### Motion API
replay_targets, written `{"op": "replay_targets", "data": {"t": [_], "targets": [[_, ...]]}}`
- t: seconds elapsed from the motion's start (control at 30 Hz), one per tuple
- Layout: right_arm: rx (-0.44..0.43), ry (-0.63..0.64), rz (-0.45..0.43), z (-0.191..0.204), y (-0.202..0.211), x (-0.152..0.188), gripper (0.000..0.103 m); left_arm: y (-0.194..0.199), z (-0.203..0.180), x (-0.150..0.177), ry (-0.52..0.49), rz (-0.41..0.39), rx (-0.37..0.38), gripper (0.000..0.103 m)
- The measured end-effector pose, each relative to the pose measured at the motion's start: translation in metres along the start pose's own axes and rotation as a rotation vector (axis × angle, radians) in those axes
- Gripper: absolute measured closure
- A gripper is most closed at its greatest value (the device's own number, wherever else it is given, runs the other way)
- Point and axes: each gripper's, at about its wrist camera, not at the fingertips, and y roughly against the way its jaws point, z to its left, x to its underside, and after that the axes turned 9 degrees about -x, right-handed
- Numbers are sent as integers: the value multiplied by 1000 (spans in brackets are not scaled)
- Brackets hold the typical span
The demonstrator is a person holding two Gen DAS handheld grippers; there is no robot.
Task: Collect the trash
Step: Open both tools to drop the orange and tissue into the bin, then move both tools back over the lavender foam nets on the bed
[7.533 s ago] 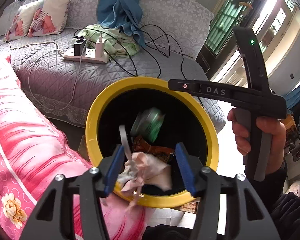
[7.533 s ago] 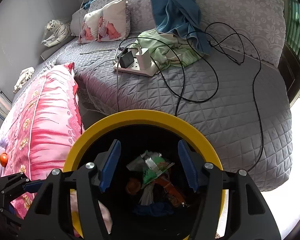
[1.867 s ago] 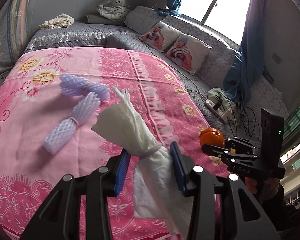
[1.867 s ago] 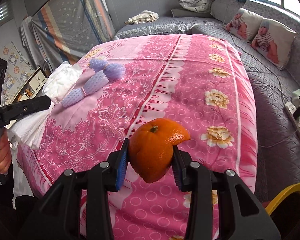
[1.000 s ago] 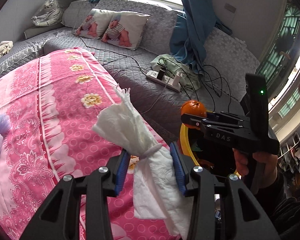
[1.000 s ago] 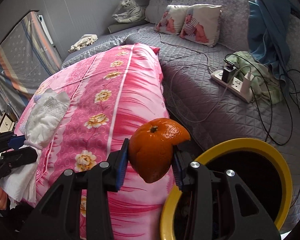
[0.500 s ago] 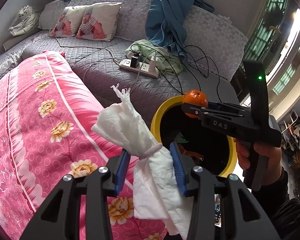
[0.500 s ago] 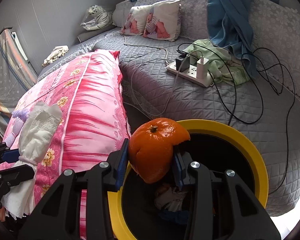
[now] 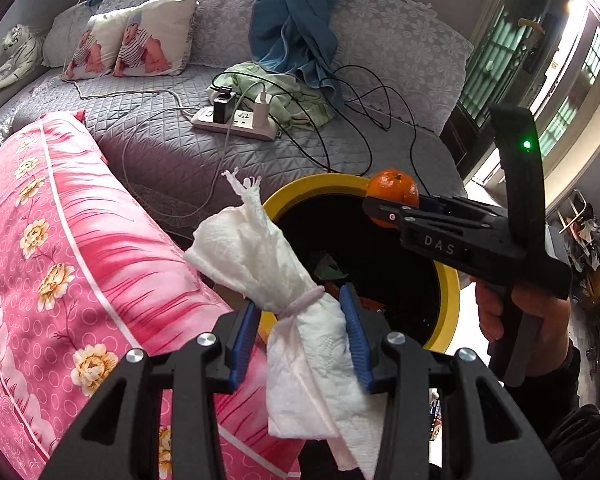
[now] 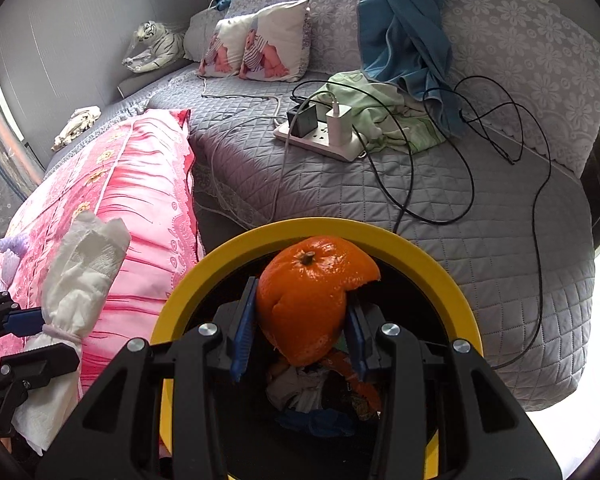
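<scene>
Two grippers, both loaded. Left gripper (image 9: pixel 302 340) pinches a tissue wad (image 9: pixel 260 256) bound by an elastic, just short of the bin (image 9: pixel 452 292) rim, over the pink quilt (image 9: pixel 60 248). Right gripper (image 10: pixel 300 330) is clamped on orange peel (image 10: pixel 310 292), directly above the bin opening; trash is visible inside. Behind the bin: grey sofa (image 10: pixel 460 220), power strip (image 10: pixel 320 140), black cables (image 10: pixel 440 168) trailing toward the rim.

Left gripper (image 9: pixel 302 334) clamping tissue bundle (image 9: pixel 284 292), right gripper (image 9: pixel 380 208) holding orange peel (image 9: pixel 392 188) over yellow-rimmed bin (image 9: pixel 448 292)
</scene>
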Motion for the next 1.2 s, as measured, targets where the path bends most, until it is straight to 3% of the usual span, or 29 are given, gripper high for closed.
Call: {"op": "replay_targets", "data": {"t": [0.37,0.47,0.63,0.7,0.87,1.2], "targets": [[33,-46,28,-24,-5,9,65,-10,-16,-4,-26,4,29,64],[38,-49,23,-25,-5,10,61,-10,-17,-4,-21,3,34,63],[55,-67,20,-29,-4,9,46,-4,-13,-5,-9,-22,20,35],[89,-66,9,-31,-3,8,46,1,-8,-5,8,-38,24,26],[88,-80,-2,-34,3,7,46,10,17,-5,59,-66,12,19],[11,8,-6,7,-1,-9,45,32,110,22,191,-95,-135,19]]}}
